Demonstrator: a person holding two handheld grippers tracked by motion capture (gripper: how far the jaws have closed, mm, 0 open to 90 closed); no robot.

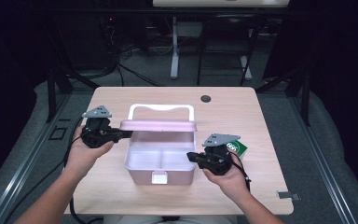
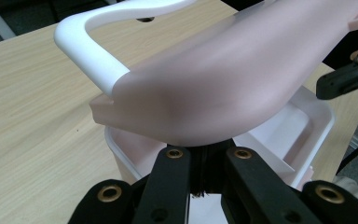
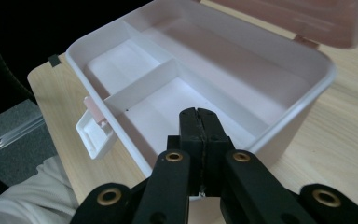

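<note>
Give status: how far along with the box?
Done: latch is released and the lid is up. In hand: left gripper holds the lid's edge; right gripper, jaws together, sits at the box rim. Left: compartments look empty; green pack lies on the table.

A pale wooden table [image 1: 121, 100] is seen across the middle of the frame. A dark round hole [image 1: 206, 98] is set near its upper edge. A green packet [image 1: 239, 147] is laid right of centre. White desk legs [image 1: 174, 51] and dark cables [image 1: 121, 46] are seen at the top.
</note>
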